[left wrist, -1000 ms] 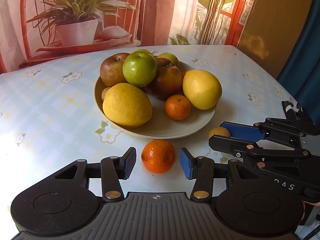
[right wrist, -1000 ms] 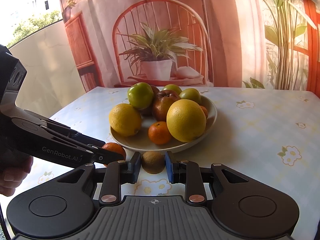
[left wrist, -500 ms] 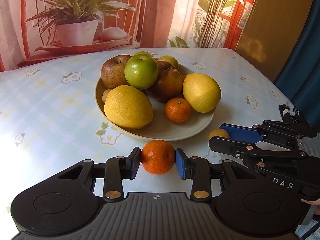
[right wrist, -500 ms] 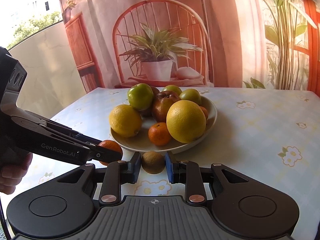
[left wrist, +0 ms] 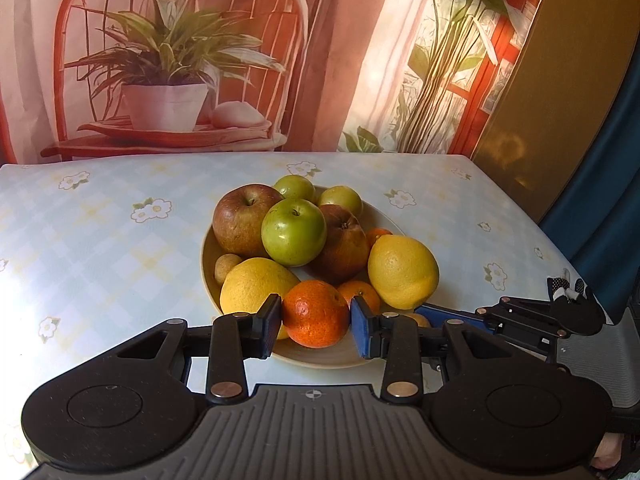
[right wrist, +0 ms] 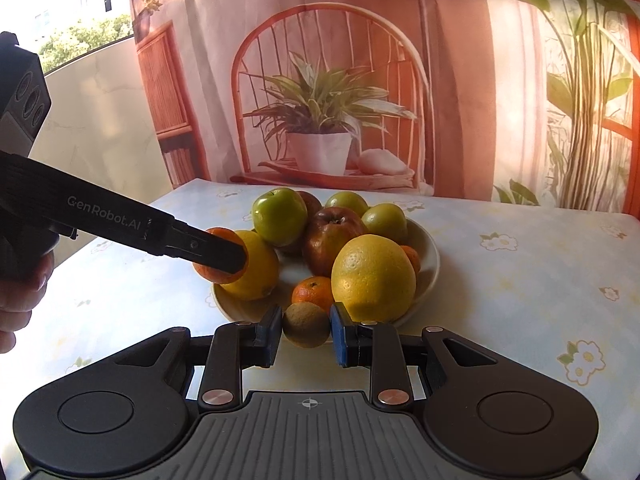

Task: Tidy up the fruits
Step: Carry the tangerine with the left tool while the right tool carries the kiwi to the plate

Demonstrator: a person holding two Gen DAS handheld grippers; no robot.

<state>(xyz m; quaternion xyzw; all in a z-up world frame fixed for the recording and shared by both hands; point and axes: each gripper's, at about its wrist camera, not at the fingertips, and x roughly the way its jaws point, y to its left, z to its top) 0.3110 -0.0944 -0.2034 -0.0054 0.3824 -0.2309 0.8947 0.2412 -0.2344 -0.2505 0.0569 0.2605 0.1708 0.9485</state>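
My left gripper [left wrist: 316, 322] is shut on an orange tangerine [left wrist: 315, 314] and holds it in the air over the near rim of the cream plate [left wrist: 320, 356]. It also shows in the right wrist view [right wrist: 218, 258], lifted beside a lemon. My right gripper [right wrist: 305, 330] is shut on a small brown kiwi [right wrist: 306, 325] just before the plate's front edge [right wrist: 424, 276]. The plate holds apples, two large lemons [left wrist: 402, 270] and small tangerines.
The table has a pale checked cloth with flowers [left wrist: 100, 240]. A backdrop with a printed chair and potted plant [right wrist: 320, 148] stands behind the table. A dark blue curtain [left wrist: 608, 200] hangs at the right.
My left gripper closed on the tangerine and lifted it off the table toward the plate. My right gripper stayed shut on the kiwi and rose slightly.
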